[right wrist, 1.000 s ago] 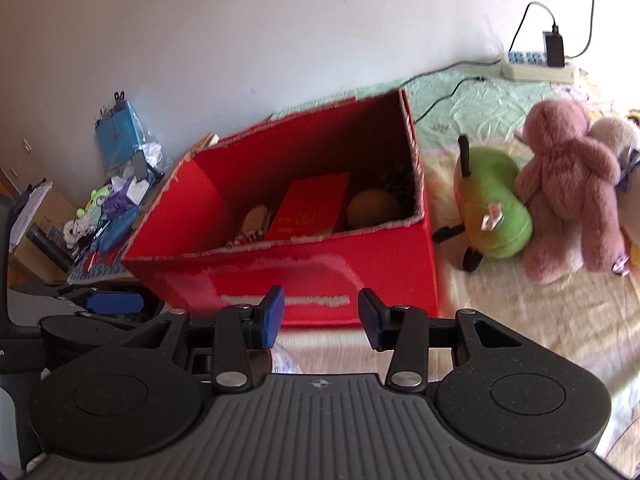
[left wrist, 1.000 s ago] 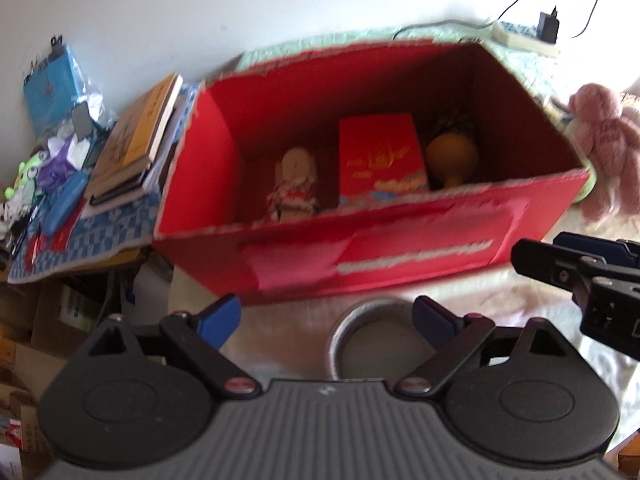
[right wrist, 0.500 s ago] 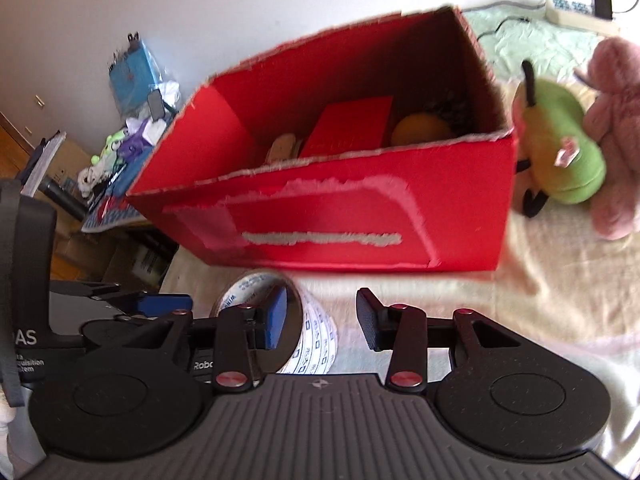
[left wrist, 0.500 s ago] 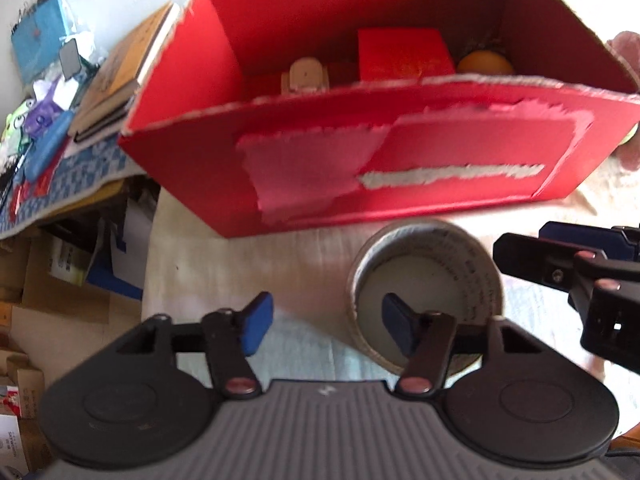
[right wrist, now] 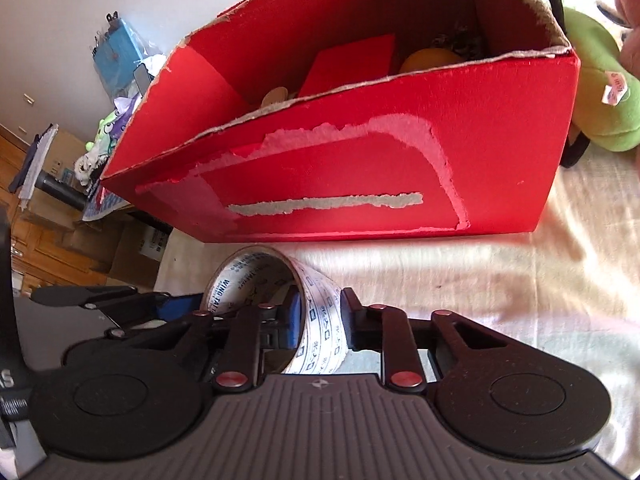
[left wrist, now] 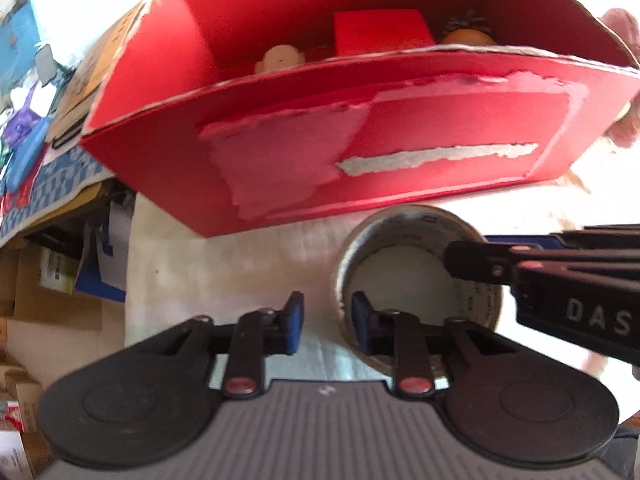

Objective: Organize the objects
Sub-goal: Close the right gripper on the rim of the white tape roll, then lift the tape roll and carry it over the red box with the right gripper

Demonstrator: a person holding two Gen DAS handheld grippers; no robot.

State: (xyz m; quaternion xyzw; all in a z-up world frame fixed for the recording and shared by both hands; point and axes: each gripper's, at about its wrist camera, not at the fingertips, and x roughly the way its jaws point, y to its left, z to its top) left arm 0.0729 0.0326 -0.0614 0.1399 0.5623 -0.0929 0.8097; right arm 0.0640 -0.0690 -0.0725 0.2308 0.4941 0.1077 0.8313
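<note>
The tape roll (right wrist: 276, 300) lies flat on the pale cloth (right wrist: 460, 280), just in front of the red box (right wrist: 360, 152). Both grippers have just been closing on it from opposite sides. The left gripper (left wrist: 326, 322) has 1 finger inside the ring and 1 outside, with the near wall between them; the pads look pressed on the wall, though the blur leaves some doubt. The right gripper (right wrist: 320, 322) does the same on its side, and here the printed wall is clearly pinched between the 2 pads.

The roll looks light and stiff, a cardboard core with smooth tape around it. The outer face is probably a bit slippery, so the wall, taken from inside and outside, seems the best place to hold. A hard squeeze could bend the ring a little, but it should not break.

The box is open at the top and already holds a red packet (left wrist: 380, 32), an orange ball (right wrist: 430, 60) and a small doll (left wrist: 282, 58). A green plush (right wrist: 600, 80) lies beside it.
</note>
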